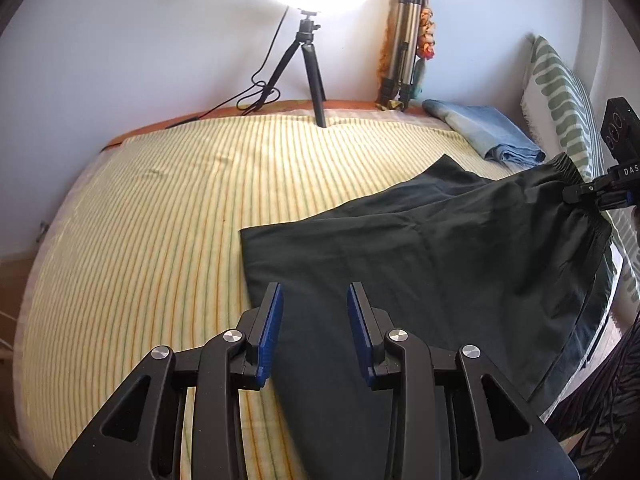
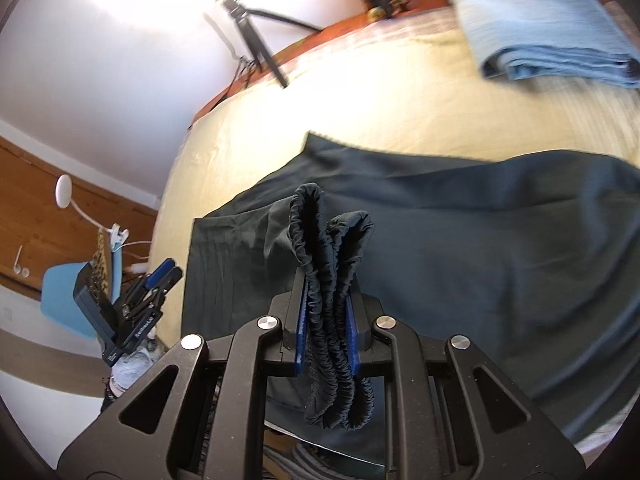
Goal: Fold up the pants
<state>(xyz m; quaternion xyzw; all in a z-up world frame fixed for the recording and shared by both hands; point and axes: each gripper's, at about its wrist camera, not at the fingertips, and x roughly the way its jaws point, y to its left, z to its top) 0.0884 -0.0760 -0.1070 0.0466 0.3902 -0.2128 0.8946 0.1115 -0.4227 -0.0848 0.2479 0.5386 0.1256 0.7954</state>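
"DAS" legible on right gripper (image 1: 570, 196). Clamped on pants (image 1: 440, 264) waistband (image 2: 328, 292). Left gripper (image 1: 316, 312) parted, empty, above the leg.

Left wrist view: mounted behind the left gripper (image 1: 315, 304), low at the bed's near edge, facing across the striped bedspread (image 1: 160, 208) toward the wall and ring light tripod (image 1: 310, 68) at top centre. Right wrist view: rolled sideways, close behind the right gripper (image 2: 326, 316), aimed across the same bed. Shared by both: dark pants (image 1: 420, 248) (image 2: 480, 240), folded blue cloth (image 1: 484, 132) (image 2: 540, 28), tripod, and each other's gripper at a frame edge.
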